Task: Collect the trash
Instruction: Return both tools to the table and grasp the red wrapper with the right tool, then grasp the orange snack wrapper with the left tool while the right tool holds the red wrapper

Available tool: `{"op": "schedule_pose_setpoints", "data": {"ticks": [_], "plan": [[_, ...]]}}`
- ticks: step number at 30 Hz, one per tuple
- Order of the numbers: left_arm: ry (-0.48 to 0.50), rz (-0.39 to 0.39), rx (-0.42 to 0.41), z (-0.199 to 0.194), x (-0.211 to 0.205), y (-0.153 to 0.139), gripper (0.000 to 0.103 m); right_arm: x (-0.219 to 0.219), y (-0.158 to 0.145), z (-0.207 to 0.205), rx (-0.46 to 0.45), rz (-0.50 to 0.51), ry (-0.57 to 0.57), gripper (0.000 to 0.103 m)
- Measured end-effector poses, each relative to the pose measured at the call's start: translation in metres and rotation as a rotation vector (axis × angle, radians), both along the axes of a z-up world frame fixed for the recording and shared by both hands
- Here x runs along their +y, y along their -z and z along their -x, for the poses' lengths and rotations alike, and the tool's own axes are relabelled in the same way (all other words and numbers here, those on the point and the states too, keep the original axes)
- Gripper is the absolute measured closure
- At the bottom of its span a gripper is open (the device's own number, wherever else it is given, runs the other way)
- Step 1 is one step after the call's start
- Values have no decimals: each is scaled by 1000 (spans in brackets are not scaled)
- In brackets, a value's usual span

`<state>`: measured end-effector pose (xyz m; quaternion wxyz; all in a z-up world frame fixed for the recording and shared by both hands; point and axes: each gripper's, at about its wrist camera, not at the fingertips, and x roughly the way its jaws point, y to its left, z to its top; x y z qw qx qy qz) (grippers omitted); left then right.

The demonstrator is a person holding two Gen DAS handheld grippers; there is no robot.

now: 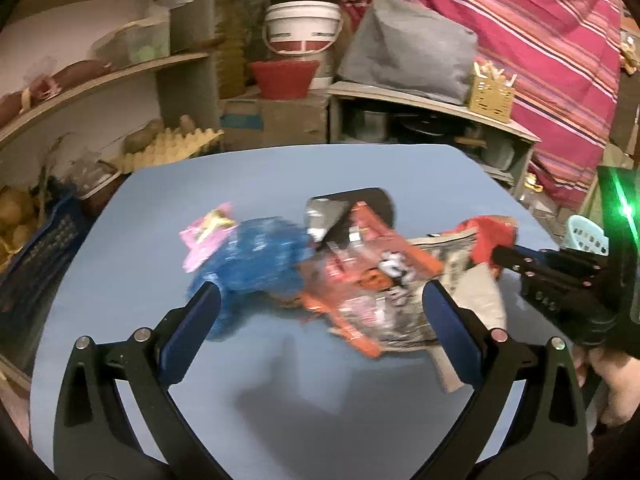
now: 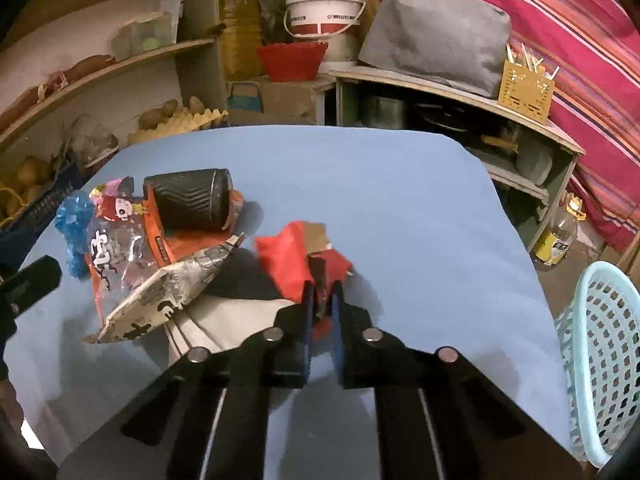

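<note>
A heap of trash lies on the blue table [image 2: 400, 200]. It holds a red wrapper [image 2: 288, 260], a patterned paper piece [image 2: 176, 292], an orange and clear snack bag [image 2: 120, 248], a black ribbed cup [image 2: 192, 200] on its side and blue crumpled plastic [image 2: 74, 224]. My right gripper [image 2: 322, 292] is shut on the near edge of the red wrapper. My left gripper [image 1: 320, 304] stands open just before the heap, with the blue plastic [image 1: 256, 256] by its left finger and the snack bag [image 1: 368, 276] by its right. A pink wrapper [image 1: 208, 232] lies at the heap's left. The right gripper [image 1: 500, 256] enters from the right.
A light blue perforated basket [image 2: 600, 360] stands off the table's right edge. Shelves with egg trays [image 2: 180, 120], potatoes and buckets stand behind the table. A striped red cloth [image 2: 580, 40] hangs at the back right. A bottle [image 2: 560, 240] stands on the floor at right.
</note>
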<state>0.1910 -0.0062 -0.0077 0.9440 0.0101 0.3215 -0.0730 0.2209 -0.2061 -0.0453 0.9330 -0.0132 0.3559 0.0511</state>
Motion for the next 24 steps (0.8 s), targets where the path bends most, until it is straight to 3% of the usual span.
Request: {"op": "schedule_pose_setpoints", "data": {"ticks": [8,12,18,24], "plan": [[14,7,-4,-17,-25,-2,10,-35,-12,8,-40,-50,60,97],[4,-26,10,-30,-34,4,12,-49,-12,10,-39,-53,82,97],[7,-62,82,-43,-37,25,30,-68,-12,14,-38,-64,106,97],[28,-57,94,-38,-34,28,38,-74,-14,14,-43,-90,114,97]]}}
